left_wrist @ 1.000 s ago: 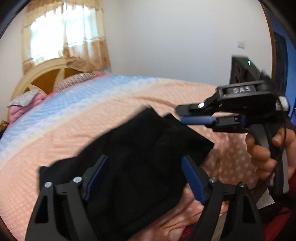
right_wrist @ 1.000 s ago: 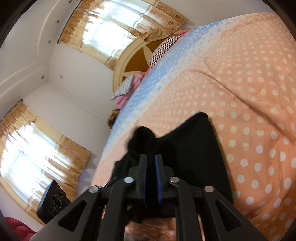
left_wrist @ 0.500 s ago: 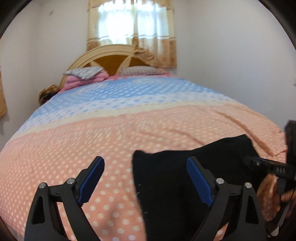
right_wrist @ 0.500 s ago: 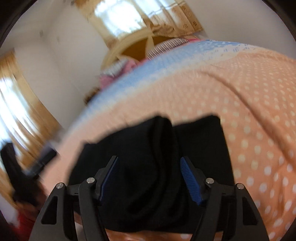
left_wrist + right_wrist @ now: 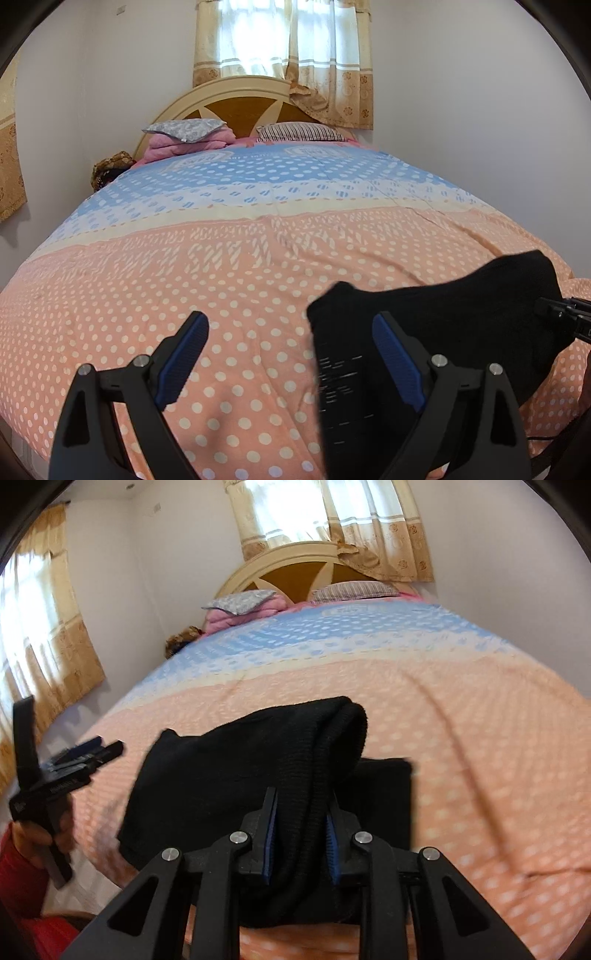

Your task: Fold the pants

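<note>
The black pants [image 5: 436, 332] lie folded in a bundle on the near part of the bed; in the right wrist view the pants [image 5: 229, 775] lie straight ahead. My left gripper [image 5: 291, 354] is open and empty, held above the bedspread just left of the pants; it also shows in the right wrist view [image 5: 99, 749] at the left. My right gripper [image 5: 301, 823] is shut on a thick fold of the pants at their near edge. Its tip shows in the left wrist view [image 5: 561, 314] at the pants' right side.
The bed [image 5: 221, 266] has a peach and blue polka-dot spread. Pillows [image 5: 299, 133] and a pink blanket pile [image 5: 181, 146] lie by the wooden headboard [image 5: 240, 107]. Curtained windows [image 5: 37, 635] are on the back and left walls. The bed's near edge is just below the grippers.
My left gripper swung left off the pants and now hangs over bare bedspread. My right gripper opened half a second ago and has now closed on a fold of the pants.
</note>
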The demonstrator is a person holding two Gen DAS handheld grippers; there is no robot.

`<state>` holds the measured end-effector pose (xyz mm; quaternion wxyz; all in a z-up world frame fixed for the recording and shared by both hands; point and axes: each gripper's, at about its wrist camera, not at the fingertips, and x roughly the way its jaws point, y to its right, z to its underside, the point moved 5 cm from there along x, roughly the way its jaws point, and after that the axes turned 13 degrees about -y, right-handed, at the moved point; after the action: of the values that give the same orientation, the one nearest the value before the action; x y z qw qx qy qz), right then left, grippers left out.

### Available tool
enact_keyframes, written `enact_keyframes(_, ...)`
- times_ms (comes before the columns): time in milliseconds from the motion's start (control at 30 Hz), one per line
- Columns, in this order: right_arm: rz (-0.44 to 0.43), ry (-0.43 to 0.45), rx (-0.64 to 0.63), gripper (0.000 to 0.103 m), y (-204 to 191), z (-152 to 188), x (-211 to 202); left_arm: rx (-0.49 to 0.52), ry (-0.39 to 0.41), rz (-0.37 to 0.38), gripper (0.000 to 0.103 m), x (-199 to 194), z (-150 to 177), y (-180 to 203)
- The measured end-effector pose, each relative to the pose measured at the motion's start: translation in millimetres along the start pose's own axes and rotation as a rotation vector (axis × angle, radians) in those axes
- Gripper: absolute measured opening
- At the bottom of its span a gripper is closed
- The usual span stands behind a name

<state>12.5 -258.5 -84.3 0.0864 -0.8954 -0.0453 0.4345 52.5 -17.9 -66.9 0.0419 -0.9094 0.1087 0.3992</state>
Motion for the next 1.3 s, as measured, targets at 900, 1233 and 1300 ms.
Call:
enact_keyframes(900,-0.313,-0.019,-0.243,0.039,-106,-41,41,0.094,-0.164,0.157,0.026,31,70,42)
enact_keyframes(1233,-0.223,-0.312,-0.382,0.039,-176,-59,171,0.216,-0.173,0.136,0.017,10,93,52)
enact_keyframes(1300,-0.138,-0.312,-0.417,0.038,-184,-63,181,0.21,-0.194,0.136,0.017,7,99,49)
